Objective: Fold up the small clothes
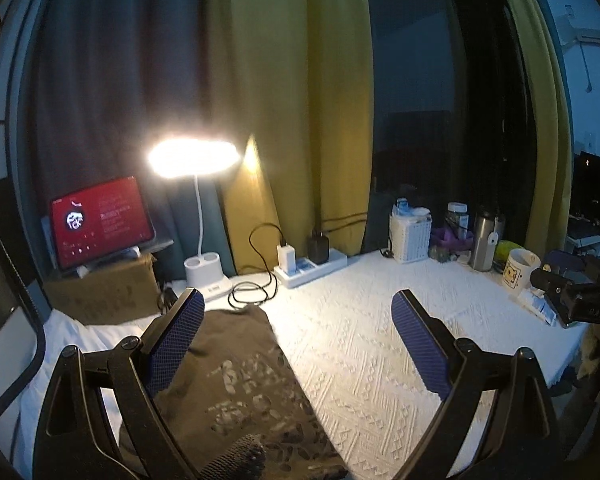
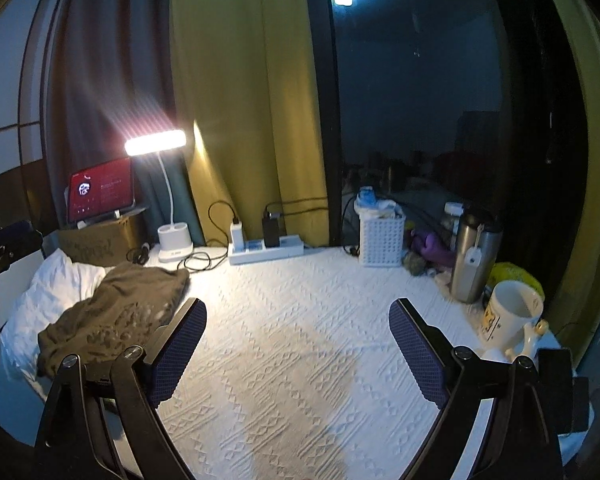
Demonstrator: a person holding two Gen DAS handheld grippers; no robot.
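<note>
Olive-brown cloth, a small shirt [image 2: 112, 312] with a pale, worn print on it, lies in a loosely folded heap at the left end of the white textured bedspread [image 2: 300, 340], its far edge close to the white lamp base [image 2: 175, 242] and a loop of black cable [image 2: 198, 260]. Part of it rests on a white pillow [image 2: 48, 292]. In the left wrist view the same shirt [image 1: 236, 380] runs lengthwise away from the camera, from the bottom edge of the picture up toward the lamp.

The left gripper [image 1: 300, 344] stands wide open with nothing between its blue pads; the shirt sits under and just behind its left finger, so this hand is plainly the nearer one. Something dark and knitted shows at the very bottom of that view, perhaps another small garment, though it is too cut off to say.

The right gripper [image 2: 298, 354] is likewise spread wide and empty, above bare bedspread, with the shirt off beyond its left finger and a white mug [image 2: 508, 316] just off its right.

The next grasp looks best made by the left hand on a near edge or corner.
</note>
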